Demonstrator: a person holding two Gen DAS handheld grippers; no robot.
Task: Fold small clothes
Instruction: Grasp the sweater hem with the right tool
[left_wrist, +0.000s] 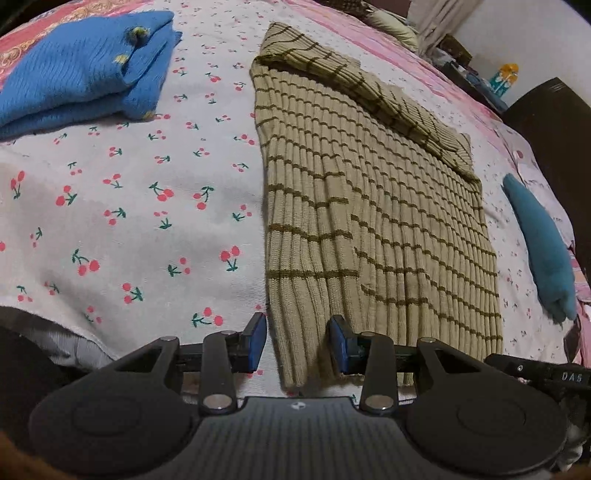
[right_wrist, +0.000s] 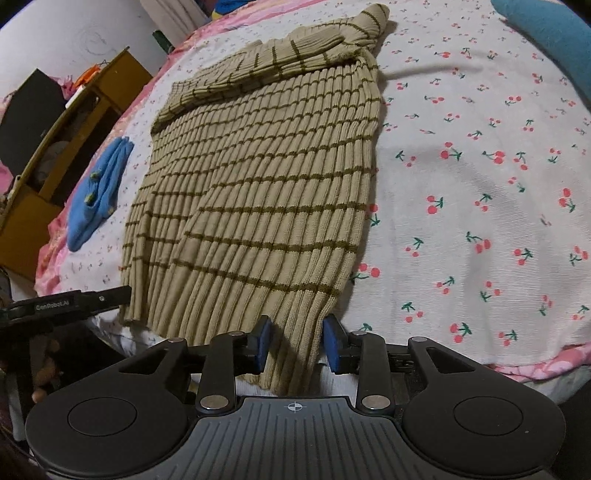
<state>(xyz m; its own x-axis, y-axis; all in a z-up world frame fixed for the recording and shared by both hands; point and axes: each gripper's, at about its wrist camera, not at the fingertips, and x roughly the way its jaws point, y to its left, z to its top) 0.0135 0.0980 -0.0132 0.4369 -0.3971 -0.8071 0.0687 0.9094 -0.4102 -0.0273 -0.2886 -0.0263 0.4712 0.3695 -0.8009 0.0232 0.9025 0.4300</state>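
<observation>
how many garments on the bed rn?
3: striped beige sweater spread in the middle, folded blue knit to its left, teal piece at the right edge. More may lie out of frame.

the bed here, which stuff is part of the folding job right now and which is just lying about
In the job:
- tan ribbed knit sweater with dark stripes
- left gripper, at its hem
- right gripper, at its hem

Lying about:
- folded blue knit garment
- teal cloth bundle
- yellow wooden shelf

Warm, dim indoor light, soft shadows, sharp centres, and strong fisheye bending with dark corners in both views.
</observation>
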